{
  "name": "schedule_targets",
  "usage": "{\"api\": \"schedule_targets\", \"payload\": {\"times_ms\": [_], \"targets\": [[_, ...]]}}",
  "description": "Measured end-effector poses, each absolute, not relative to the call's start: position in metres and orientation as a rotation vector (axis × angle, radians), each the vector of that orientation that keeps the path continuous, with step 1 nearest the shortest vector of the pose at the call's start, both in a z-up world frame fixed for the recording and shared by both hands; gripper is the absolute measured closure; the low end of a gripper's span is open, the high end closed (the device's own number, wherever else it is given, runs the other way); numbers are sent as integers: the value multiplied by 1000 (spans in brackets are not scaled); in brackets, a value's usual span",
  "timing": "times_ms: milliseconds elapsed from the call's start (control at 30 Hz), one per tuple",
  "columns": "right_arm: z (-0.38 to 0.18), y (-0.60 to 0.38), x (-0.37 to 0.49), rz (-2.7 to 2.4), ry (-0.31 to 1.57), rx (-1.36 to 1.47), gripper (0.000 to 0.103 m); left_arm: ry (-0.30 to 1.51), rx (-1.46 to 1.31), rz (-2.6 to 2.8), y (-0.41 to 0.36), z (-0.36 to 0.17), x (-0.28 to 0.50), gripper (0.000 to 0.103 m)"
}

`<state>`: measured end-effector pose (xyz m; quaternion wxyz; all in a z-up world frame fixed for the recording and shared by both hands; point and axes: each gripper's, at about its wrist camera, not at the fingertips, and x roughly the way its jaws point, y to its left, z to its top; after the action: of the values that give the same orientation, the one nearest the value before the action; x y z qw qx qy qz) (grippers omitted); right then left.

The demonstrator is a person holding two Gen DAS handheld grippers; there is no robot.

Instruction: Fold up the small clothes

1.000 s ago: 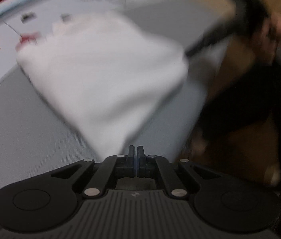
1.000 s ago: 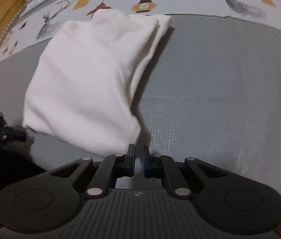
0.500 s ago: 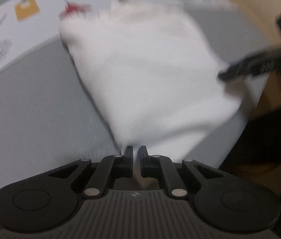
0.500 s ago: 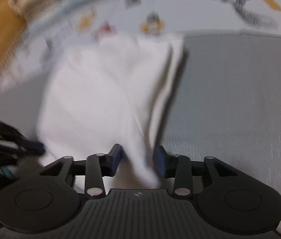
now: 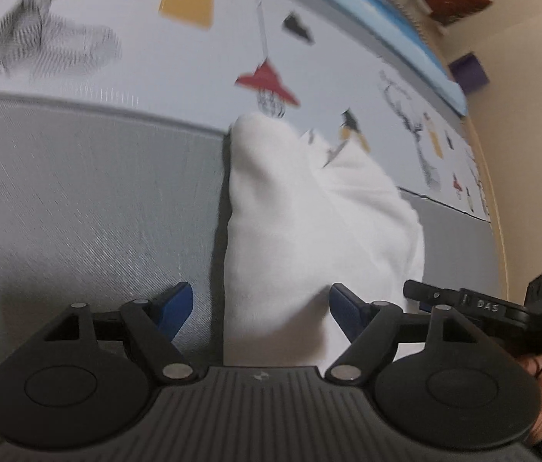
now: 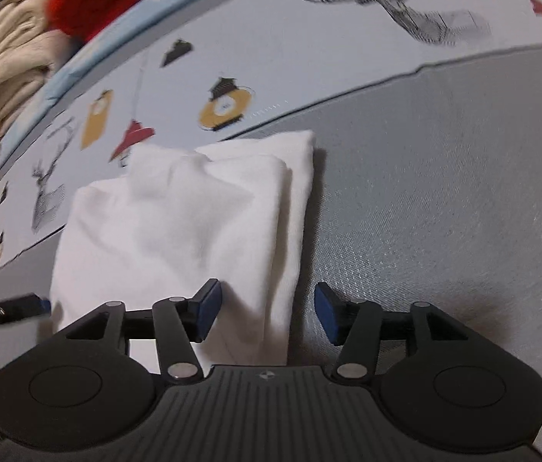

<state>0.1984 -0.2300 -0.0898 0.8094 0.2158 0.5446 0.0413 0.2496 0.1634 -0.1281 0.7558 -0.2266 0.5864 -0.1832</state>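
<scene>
The pale printed bedsheet with deer and lantern motifs [image 6: 309, 50] and the grey woven mat [image 6: 444, 200] spread over it look the same as a second ago; what has changed lies on the mat. The folded white cotton garment [image 6: 178, 231] now rests as a thick, several-layered bundle with its far end just over the mat's edge onto the sheet, whereas a second ago both tools pinched its near corners. The left gripper [image 5: 259, 306], then pressed together, is opening, its blue pads clear of the near end of the cloth that lies between them. The right gripper [image 6: 267, 310] is opening too, with the bundle's right-hand edge between its pads but not pressed. Both have let go, so this fold looks finished; smoothing or setting the bundle aside probably remains.
</scene>
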Motion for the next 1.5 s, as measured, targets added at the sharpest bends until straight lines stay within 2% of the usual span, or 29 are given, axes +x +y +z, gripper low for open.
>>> {"api": "schedule_targets", "payload": {"times_ms": [33,67,100,133,167,233,333,400,467,500,533,600,667,700,900,933,1000,1033,1067,1100,1200,1233,1333,1433,1500], "targets": [[-92,-230,201,77,1169,488,45,1286,-491,-393,155,-130,253,25],[-94,-231,202,71,1171,508,45,1288,-484,-387,150,-132,253,33],[-97,-230,202,67,1171,520,45,1289,-486,-392,147,-135,254,48],[-97,-229,203,66,1172,524,46,1290,-490,-397,144,-138,259,49],[-98,-227,205,67,1171,524,48,1286,-484,-395,141,-141,263,55],[-99,-226,208,79,1167,527,58,1281,-475,-414,139,-140,265,71],[-97,-226,210,104,1160,546,79,1201,-431,-431,139,-120,264,76],[-92,-227,213,112,1122,577,89,1107,-457,-431,147,-102,264,76],[-78,-224,215,129,1025,591,90,1017,-478,-421,157,-87,263,75],[-67,-219,215,151,949,572,91,961,-479,-404,163,-80,262,70],[-57,-214,216,169,880,547,90,929,-470,-374,167,-73,261,60],[-41,-201,216,164,763,467,84,884,-431,-282,177,-66,258,52],[-39,-192,218,107,749,390,59,918,-444,-285,185,-69,257,52],[-43,-192,220,99,780,388,55,955,-455,-288,189,-74,257,51],[-60,-187,226,207,939,460,53,1194,-538,-250,209,-119,254,51],[-64,-181,226,221,980,443,53,1219,-583,-256,211,-126,252,54],[-73,-175,222,234,1062,391,54,1239,-638,-266,208,-135,251,62],[-77,-172,221,226,1092,365,59,1234,-647,-277,205,-136,249,67],[-78,-172,220,231,1093,373,84,1227,-656,-291,204,-136,252,67],[-73,-174,218,246,1066,410,90,1218,-670,-319,201,-133,251,68],[-63,-179,209,211,992,375,91,1231,-574,-340,192,-129,247,69],[-66,-182,209,190,1015,373,91,1245,-490,-305,188,-130,246,62],[-81,-184,209,197,1110,392,91,1246,-445,-289,184,-129,241,62],[-80,-180,207,199,1101,350,90,1222,-365,-286,178,-120,233,60],[-79,-182,205,179,1107,348,84,1194,-295,-268,172,-111,222,57]]}}
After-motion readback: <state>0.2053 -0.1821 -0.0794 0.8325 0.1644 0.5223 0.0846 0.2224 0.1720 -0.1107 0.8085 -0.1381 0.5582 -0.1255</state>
